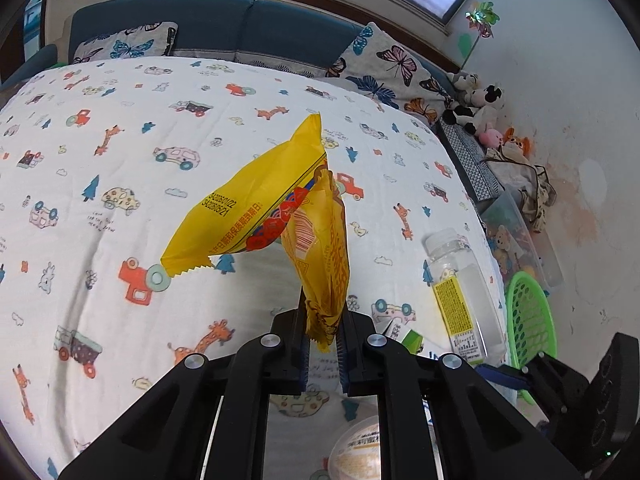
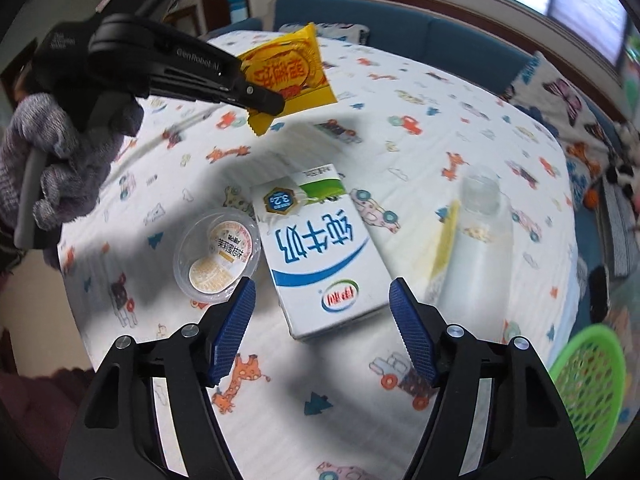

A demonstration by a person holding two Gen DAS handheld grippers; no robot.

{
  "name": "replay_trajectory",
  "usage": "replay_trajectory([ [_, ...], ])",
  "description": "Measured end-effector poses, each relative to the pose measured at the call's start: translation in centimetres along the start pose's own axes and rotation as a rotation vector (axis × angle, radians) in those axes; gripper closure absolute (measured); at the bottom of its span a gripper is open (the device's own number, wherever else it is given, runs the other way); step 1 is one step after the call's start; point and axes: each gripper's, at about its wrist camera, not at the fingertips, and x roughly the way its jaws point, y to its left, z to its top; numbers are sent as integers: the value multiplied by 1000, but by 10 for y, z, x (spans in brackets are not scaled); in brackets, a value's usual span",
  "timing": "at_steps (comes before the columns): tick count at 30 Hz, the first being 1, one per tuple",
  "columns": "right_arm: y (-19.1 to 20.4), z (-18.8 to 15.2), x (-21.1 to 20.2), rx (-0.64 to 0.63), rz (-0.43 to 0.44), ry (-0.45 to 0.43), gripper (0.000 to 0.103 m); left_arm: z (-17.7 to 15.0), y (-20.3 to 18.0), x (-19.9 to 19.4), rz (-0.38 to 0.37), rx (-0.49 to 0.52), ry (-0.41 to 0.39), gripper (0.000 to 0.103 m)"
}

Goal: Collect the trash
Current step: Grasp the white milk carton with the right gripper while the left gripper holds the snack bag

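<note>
My left gripper (image 1: 322,332) is shut on a yellow snack wrapper (image 1: 280,208) and holds it up above the table; in the right wrist view the wrapper (image 2: 288,68) hangs from the left gripper (image 2: 264,110) at the upper left. My right gripper (image 2: 320,328) is open and empty, just above a white and blue milk carton (image 2: 320,252) that lies flat between its fingers. A clear plastic cup (image 2: 218,256) lies left of the carton. A clear plastic bottle (image 2: 476,248) lies to its right, also seen in the left wrist view (image 1: 460,296).
The table wears a white cloth (image 1: 120,200) printed with cars and giraffes. A green perforated basket (image 2: 588,392) sits off the table's right edge, also in the left wrist view (image 1: 530,316). A blue sofa (image 1: 240,28) with butterfly cushions stands behind.
</note>
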Motion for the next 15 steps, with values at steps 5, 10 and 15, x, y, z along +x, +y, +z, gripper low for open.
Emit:
replay_trajectory([
  [5,4,7,12,-92,-3,29,32,-5,6,-1,1,0,6,92],
  [10,4,15,19,-150,4,47,32,-8,10,-1,0,0,9,92],
  [15,-2,17,33,-164,19,78,33,-9,11,0,0,0,13,92],
])
